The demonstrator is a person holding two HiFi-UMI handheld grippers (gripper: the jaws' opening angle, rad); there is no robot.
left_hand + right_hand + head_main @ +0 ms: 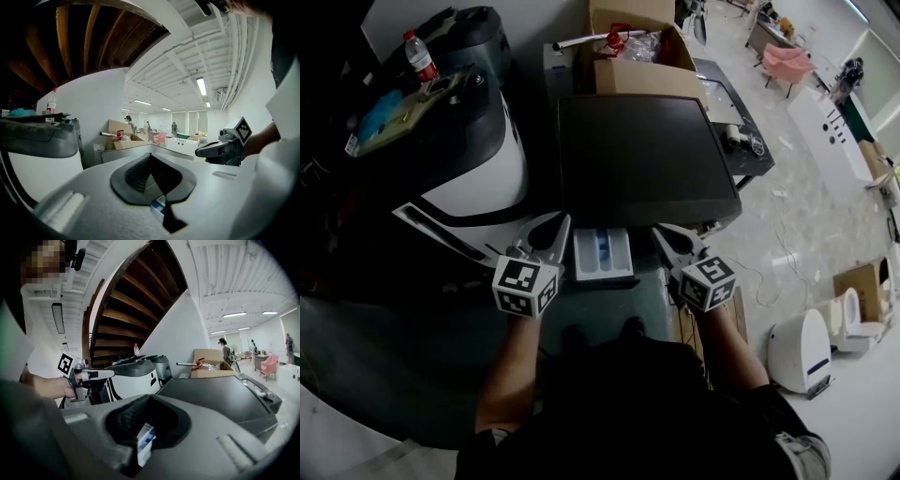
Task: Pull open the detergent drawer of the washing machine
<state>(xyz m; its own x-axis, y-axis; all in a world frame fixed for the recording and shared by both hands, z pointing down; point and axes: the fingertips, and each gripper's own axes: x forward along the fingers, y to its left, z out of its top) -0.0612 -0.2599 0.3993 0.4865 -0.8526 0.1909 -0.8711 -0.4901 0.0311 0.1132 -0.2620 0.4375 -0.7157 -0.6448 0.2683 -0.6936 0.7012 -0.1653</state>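
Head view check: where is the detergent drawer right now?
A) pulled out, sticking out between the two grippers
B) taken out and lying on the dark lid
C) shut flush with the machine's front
A: the detergent drawer juts out from the washing machine, its compartments open to view, between the left gripper and the right gripper.

Washing machine (647, 159): top dark grey, near black. Detergent drawer (603, 253): white, with a blue insert. Left gripper (563, 225) and right gripper (662, 234): pale grey bodies, black pads. Left cube (525, 286) and right cube (706, 281): white faces printed with black square markers. Cardboard box (637, 47): brown. Bottle (419, 56): clear, red cap. Chair (787, 64): pink. Neighbouring machine (478, 178): white and black. Floor (806, 206): pale grey.
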